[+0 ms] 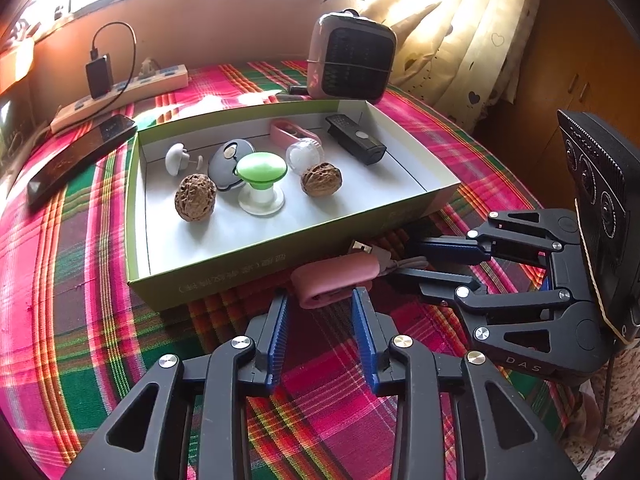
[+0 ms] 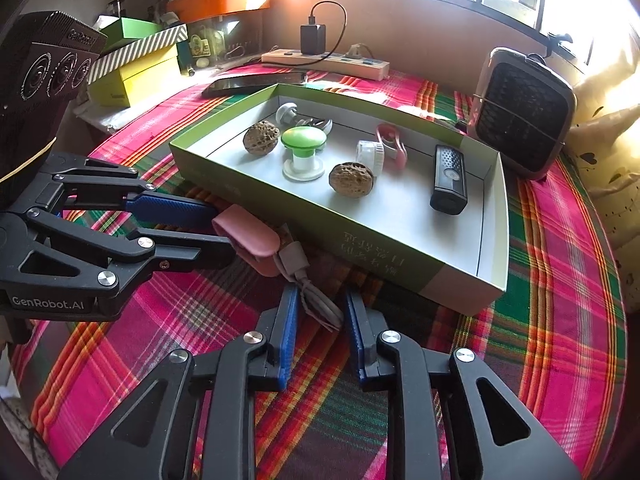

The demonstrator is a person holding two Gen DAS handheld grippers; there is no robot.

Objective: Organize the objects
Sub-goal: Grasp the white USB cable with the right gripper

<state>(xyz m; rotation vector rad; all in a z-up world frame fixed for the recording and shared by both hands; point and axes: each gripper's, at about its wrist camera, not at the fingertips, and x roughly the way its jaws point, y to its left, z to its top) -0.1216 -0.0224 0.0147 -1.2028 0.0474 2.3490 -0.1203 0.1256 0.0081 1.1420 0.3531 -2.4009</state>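
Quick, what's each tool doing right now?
Left tool: open, with the pink pouch between its fingers.
Right tool: closed on the grey cable.

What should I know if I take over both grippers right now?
Left gripper: open, with the end of the pink pouch between its fingers.
Right gripper: closed on the grey cable that comes out of the pouch.
Where: pouch and cable lie on the cloth, just in front of the box.
Done: the walnuts and other small things are already in the box.
Left: probably to lift pouch and cable into the box.
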